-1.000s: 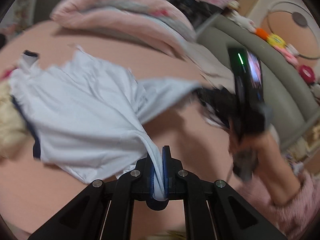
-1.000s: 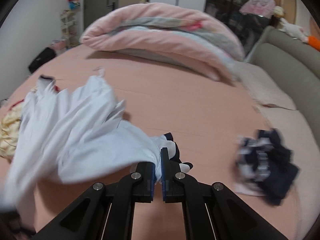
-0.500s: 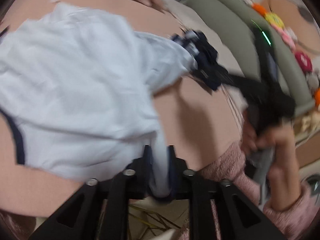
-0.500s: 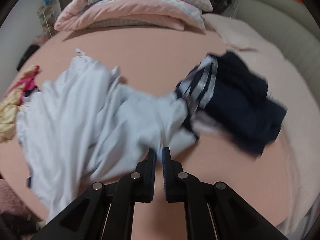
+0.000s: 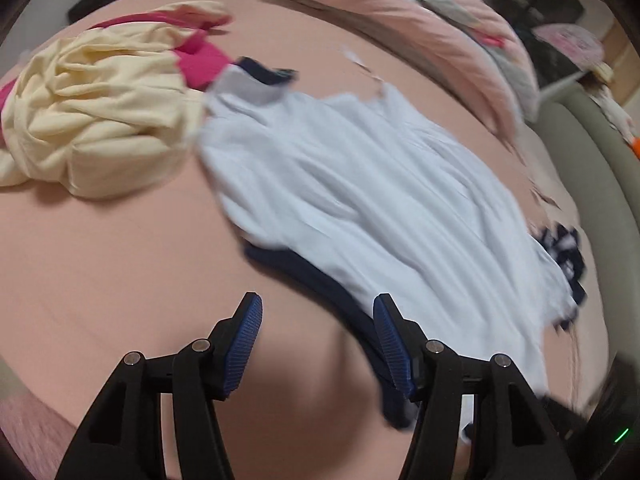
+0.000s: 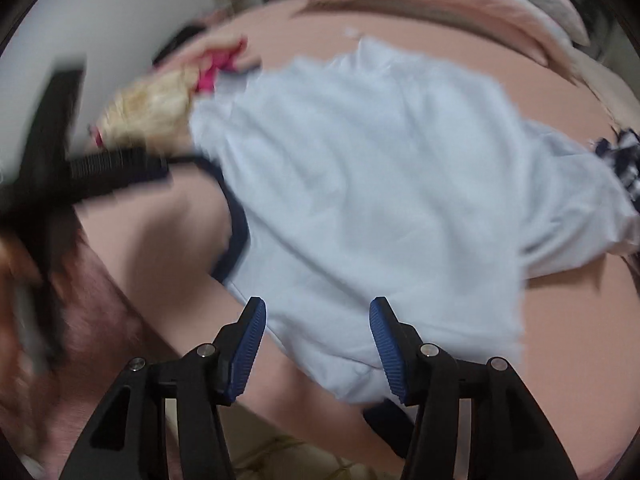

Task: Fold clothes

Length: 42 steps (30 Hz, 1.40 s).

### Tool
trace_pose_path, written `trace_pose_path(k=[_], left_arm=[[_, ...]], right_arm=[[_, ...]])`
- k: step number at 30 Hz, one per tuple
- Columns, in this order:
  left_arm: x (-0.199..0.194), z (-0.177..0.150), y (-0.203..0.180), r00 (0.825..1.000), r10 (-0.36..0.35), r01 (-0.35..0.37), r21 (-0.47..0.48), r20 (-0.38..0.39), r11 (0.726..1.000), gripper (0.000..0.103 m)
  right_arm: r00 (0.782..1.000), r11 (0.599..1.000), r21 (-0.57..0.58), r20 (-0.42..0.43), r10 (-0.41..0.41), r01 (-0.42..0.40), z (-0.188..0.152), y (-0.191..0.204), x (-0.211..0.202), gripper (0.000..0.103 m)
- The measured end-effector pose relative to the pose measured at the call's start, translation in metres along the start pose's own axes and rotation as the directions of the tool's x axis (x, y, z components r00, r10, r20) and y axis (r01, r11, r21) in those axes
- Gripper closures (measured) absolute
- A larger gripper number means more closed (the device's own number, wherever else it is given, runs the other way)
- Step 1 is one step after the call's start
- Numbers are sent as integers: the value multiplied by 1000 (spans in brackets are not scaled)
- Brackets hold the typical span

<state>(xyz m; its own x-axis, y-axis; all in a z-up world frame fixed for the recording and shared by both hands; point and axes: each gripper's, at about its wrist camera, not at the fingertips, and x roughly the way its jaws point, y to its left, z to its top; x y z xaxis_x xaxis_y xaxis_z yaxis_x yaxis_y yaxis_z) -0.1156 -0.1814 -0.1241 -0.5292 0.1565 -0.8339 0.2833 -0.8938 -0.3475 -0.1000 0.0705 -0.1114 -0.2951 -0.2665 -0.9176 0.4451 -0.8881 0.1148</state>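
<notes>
Soft, even indoor light, rather dim and warm, falls on the pink bed (image 5: 100,264), with no glare. A diffuse shadow lies on the sheet just under the white shirt (image 5: 380,200) beside its dark hem. Both views are smeared by motion blur, the right wrist view worse, above all left of the shirt (image 6: 360,184). Fisheye bending curves the bed's edges and black vignetting rings the corners
</notes>
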Motion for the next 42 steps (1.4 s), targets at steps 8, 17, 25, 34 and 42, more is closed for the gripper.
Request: trace_pose_path(k=[8,17,25,34,42], left_arm=[[53,12,-7,991,-62,64,16,-117,998,78],[34,-14,-15,994,-68,70,34,-80,997,97],[2,-56,-18,984,-124,132,50,-127,990,100],[-28,-74,-41,962,-249,256,54,-111,965,100],[-12,-31,-27,983,-178,178,-18,-44,984,99]], right_arm=[[999,987,160,-40,11,-4,-17,-30,5,57],[974,908,384,-77,214,-169,-31,-41,11,55],[972,959,177,28,-231,223,2,-59,17,93],[931,886,291,-59,-360,361,2,-149,-17,101],[997,989,138,-48,58,-51,3,-36,-8,64]])
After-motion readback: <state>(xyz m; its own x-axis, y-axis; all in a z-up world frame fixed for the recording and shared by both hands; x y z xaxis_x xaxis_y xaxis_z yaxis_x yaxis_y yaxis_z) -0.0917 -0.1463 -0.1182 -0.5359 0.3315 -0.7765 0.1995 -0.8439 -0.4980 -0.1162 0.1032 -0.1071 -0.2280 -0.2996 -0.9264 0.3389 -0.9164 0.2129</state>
